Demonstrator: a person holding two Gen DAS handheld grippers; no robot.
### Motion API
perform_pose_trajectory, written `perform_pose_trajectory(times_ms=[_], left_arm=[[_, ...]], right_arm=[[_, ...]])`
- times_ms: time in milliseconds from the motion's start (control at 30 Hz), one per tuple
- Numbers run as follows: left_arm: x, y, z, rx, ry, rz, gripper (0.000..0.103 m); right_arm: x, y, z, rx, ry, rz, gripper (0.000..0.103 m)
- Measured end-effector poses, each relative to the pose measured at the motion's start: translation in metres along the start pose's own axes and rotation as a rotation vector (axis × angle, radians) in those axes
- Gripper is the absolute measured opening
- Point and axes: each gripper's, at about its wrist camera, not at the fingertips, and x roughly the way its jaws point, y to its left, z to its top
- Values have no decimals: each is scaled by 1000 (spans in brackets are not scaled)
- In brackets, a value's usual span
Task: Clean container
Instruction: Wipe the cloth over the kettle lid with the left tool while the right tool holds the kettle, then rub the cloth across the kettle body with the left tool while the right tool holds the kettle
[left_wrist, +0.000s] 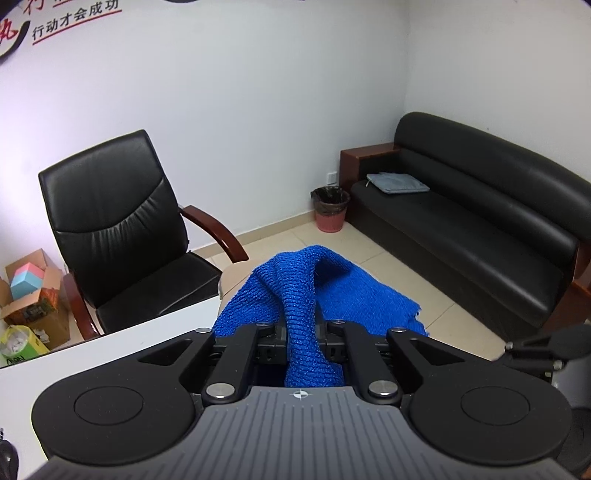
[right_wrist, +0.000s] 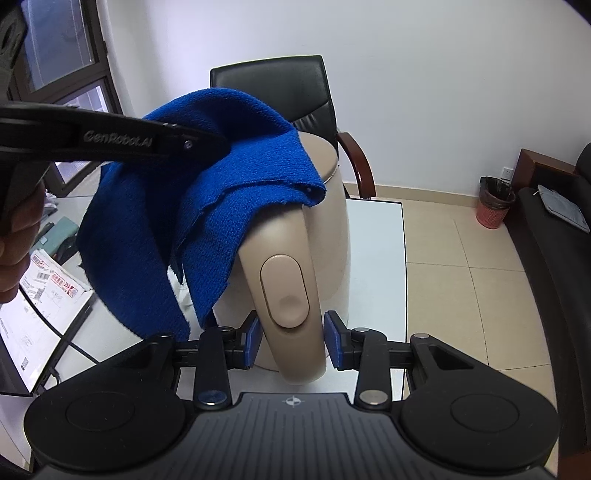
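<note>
Beige kettle (right_wrist: 328, 206) stood on white desk (right_wrist: 376, 236), handle (right_wrist: 284, 280) facing right gripper (right_wrist: 292, 341). Right jaws were set either side of handle, blue pads (right_wrist: 334, 341) just beside it w/ slim gaps visible; narrow opening, no firm clamp seen. Blue cloth (right_wrist: 207, 192) lay draped over kettle top, hanging down its left side. Left gripper (right_wrist: 207, 142) entered from left in right wrist view, tip buried in cloth above lid. In left wrist view, left gripper (left_wrist: 301, 338) was clamped tight on a fold of cloth (left_wrist: 295, 295), which rose fwd over kettle (left_wrist: 236, 275); only a sliver of kettle showed. Bkgd: black chair (left_wrist: 122, 229), black sofa (left_wrist: 480, 221), pink bin (left_wrist: 330, 208) by wall. Papers (right_wrist: 40, 295) lay on desk at left.
</note>
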Motion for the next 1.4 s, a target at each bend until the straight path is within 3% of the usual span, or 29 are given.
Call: perform_pose_trajectory(times_ms=[167, 467, 800, 1400], left_arm=[[12, 8, 8, -34, 2, 3, 10], [41, 9, 26, 36, 8, 8, 10], [59, 16, 36, 33, 6, 21, 12], [40, 25, 26, 20, -3, 33, 11]], right_arm=[[3, 2, 1, -7, -2, -4, 37], [6, 2, 3, -6, 0, -4, 37], [5, 2, 5, 0, 2, -5, 37], [-2, -5, -3, 14, 4, -2, 38]])
